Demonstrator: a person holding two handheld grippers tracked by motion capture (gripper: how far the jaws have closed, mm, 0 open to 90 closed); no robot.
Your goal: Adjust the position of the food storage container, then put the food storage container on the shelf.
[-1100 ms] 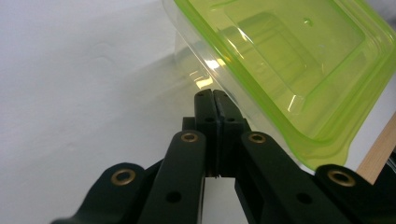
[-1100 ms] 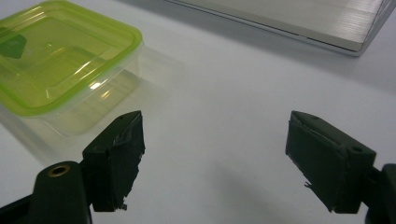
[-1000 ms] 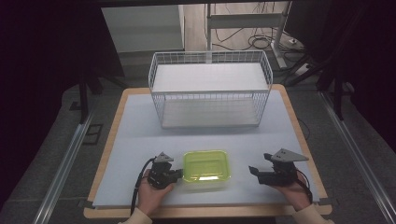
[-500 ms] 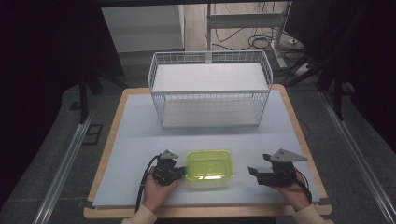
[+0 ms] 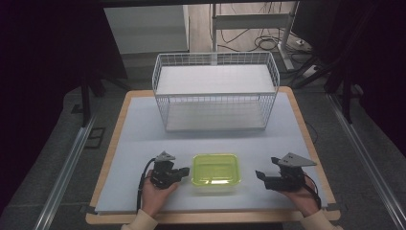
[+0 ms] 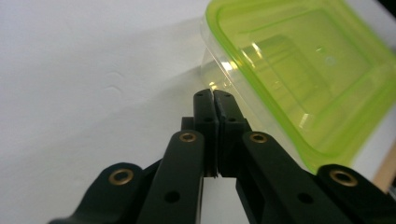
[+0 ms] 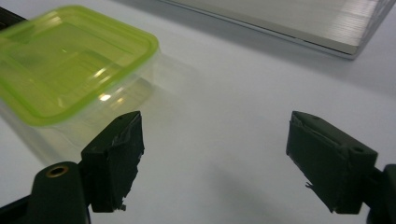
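**A:** Near the front edge of the desk [image 5: 143, 124] sits a clear container [image 5: 215, 169] with a yellow-green lid [image 6: 303, 70], roughly midway between the two hands. Behind it, well apart, stands a white wire basket [image 5: 215, 91].

**B:** And the grippers?

**A:** The left gripper [image 5: 179, 173] lies just beside the container's left side, its jaws pressed together with nothing between them; in the left gripper view the tips point at the container's near corner, close to touching, though I cannot tell whether they do. The right gripper [image 5: 261, 176] is near the right side but apart from it, jaws spread wide and holding nothing.

**B:** What might go wrong from here?

**A:** My guess is that the container is light and the desk is smooth. A nudge from the closed left tips could slide or turn it away instead of steadying it. If the right gripper then closes on the rim at an angle, the slick lid could slip out, or the container could tip.
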